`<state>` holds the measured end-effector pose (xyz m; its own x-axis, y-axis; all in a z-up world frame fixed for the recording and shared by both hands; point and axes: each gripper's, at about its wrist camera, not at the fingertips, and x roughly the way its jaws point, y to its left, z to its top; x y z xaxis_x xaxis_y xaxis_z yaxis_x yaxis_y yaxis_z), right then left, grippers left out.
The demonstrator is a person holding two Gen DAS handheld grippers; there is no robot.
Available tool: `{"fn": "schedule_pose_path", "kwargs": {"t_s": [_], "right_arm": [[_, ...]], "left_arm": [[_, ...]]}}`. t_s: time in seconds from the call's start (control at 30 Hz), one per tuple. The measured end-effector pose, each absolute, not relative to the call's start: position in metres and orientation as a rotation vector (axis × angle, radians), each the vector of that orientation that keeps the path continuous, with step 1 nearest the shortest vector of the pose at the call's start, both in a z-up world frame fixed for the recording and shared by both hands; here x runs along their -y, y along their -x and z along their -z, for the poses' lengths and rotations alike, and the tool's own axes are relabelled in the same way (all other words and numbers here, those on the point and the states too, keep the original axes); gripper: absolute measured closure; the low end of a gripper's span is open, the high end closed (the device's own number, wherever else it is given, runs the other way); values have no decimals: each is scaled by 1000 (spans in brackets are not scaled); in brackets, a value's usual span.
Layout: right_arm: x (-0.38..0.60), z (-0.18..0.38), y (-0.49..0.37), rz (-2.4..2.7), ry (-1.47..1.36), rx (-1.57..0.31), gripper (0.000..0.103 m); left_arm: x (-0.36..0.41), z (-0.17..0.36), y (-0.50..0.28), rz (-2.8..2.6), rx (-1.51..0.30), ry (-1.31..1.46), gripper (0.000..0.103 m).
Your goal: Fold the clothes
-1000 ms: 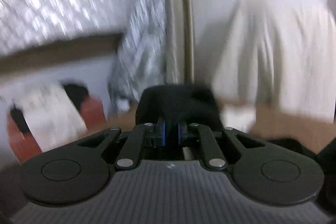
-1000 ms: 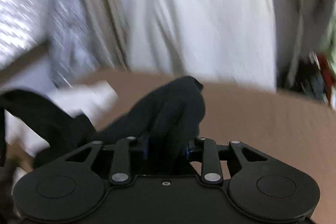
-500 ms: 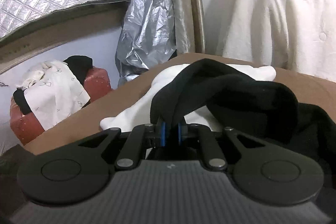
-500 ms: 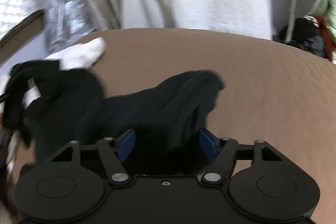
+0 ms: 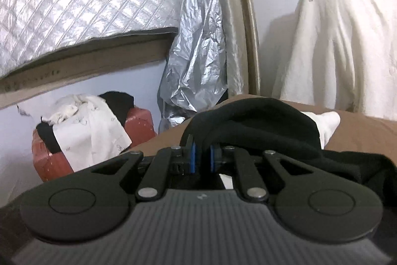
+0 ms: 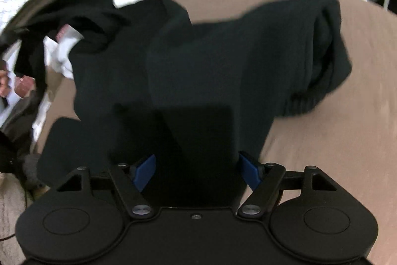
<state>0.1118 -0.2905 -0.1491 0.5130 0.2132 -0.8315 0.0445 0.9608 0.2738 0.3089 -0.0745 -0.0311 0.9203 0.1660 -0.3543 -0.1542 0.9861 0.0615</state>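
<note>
My left gripper (image 5: 201, 157) pinched nearly closed on black cloth; my right gripper (image 6: 196, 171) jaws just opened wide, pads off it, angled down.

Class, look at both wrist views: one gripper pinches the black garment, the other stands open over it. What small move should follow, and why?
Probably the left gripper, shut on the black garment, should lower its edge onto the brown surface. The right gripper has just opened, its pads clear of the cloth, which already lies bunched there.
</note>
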Motion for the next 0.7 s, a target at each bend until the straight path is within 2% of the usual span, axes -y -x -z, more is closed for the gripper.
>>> {"fn": "schedule_pose_path", "kwargs": {"t_s": [0.13, 0.2, 0.23, 0.27, 0.3, 0.33, 0.47, 0.57, 0.7], "right_arm": [[283, 173, -118, -22, -258, -1132, 25], [284, 180, -111, -9, -335, -1112, 25], [286, 182, -107, -5, -379, -1093, 30], [287, 182, -103, -4, -403, -1064, 38], [286, 178, -102, 0, -395, -1046, 65], [286, 174, -101, 9, -380, -1030, 86], [290, 130, -103, 83, -266, -917, 90], [290, 93, -108, 123, -145, -824, 91], [296, 58, -112, 189, -82, -751, 92]], "left_arm": [[64, 29, -312, -156, -383, 13, 93], [61, 29, -312, -158, -380, 32, 93], [58, 30, -310, -161, -371, 41, 93], [56, 29, -308, -167, -357, 46, 93], [53, 27, -307, -188, -329, 39, 93], [49, 24, -305, -229, -291, 19, 93], [12, 15, -308, -422, -224, 64, 93], [-14, 21, -313, -452, -295, 154, 93], [-14, 25, -318, -452, -346, 134, 93]]}}
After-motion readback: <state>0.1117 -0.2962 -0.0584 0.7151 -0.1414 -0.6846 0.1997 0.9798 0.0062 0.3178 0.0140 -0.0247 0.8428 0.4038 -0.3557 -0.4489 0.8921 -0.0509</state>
